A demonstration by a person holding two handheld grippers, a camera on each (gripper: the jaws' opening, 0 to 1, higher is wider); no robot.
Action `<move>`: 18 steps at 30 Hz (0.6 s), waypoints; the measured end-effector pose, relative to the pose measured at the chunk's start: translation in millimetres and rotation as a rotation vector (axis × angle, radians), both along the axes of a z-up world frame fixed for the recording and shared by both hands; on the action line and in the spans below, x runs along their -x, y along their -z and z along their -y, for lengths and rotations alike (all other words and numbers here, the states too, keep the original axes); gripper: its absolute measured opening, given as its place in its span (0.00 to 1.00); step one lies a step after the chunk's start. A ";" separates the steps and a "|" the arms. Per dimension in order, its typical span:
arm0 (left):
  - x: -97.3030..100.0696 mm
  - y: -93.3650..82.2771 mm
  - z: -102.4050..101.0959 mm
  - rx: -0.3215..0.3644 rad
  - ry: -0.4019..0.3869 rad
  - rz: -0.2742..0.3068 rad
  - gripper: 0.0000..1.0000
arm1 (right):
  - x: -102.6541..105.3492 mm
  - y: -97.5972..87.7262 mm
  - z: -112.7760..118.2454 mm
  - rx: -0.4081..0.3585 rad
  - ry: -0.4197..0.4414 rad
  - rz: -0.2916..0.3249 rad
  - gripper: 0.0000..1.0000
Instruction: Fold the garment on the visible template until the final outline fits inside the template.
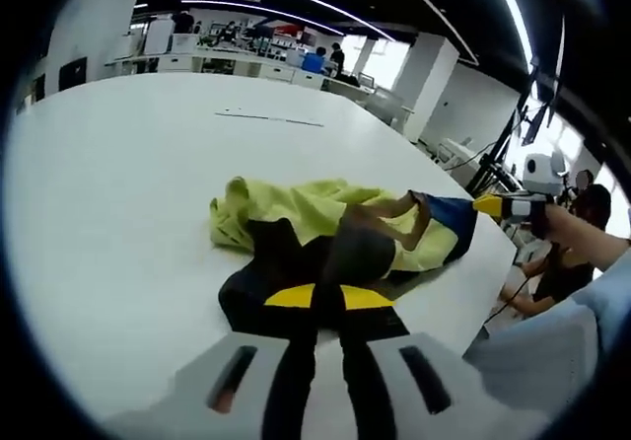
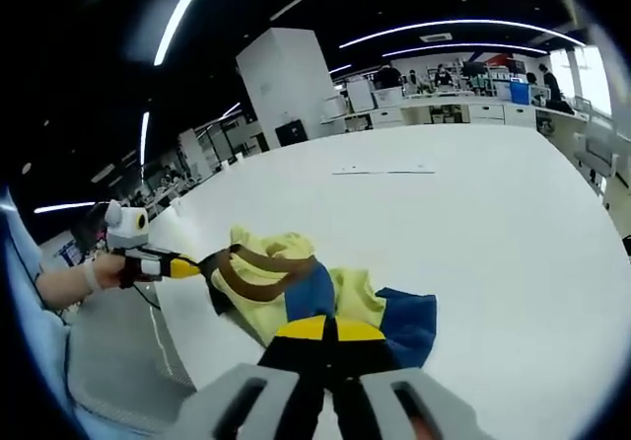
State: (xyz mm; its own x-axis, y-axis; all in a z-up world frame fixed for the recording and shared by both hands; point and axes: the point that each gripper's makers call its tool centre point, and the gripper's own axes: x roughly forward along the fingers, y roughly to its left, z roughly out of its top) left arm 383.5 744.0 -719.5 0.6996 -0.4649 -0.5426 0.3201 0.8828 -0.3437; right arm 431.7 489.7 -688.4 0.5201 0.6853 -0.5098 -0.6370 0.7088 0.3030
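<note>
Two grippers pinch one crumpled garment [image 1: 325, 228] lying near the edge of a white table [image 1: 128, 183]. Left gripper [image 1: 328, 302] is clenched on its dark part; right gripper [image 2: 329, 333] is clenched on the blue and yellow cloth.

Ahead of your left jaws, beyond the white table [image 1: 148, 213], you face desks [image 1: 197, 62] with 2 standing people [image 1: 337, 57]. Off to your right stands a white pillar [image 1: 434, 80]; a seated person [image 1: 567, 262] waits nearby.
</note>
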 end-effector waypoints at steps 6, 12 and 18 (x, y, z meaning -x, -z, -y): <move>-0.8 -6.9 -1.1 0.004 -0.004 0.020 0.00 | -1.5 -2.3 4.4 -0.001 0.014 0.009 0.00; -8.8 -37.5 -4.1 0.030 -0.012 0.084 0.00 | -1.8 -14.0 10.4 -0.017 0.022 0.024 0.00; -20.8 -81.3 -9.7 0.011 0.012 0.176 0.00 | -1.7 -43.1 10.5 -0.059 0.030 0.052 0.00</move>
State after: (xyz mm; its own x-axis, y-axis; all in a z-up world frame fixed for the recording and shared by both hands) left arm 404.3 753.7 -638.2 0.7777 -0.4789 -0.4073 0.3865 0.8752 -0.2910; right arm 433.4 479.2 -645.3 0.5652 0.6973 -0.4408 -0.6317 0.7095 0.3123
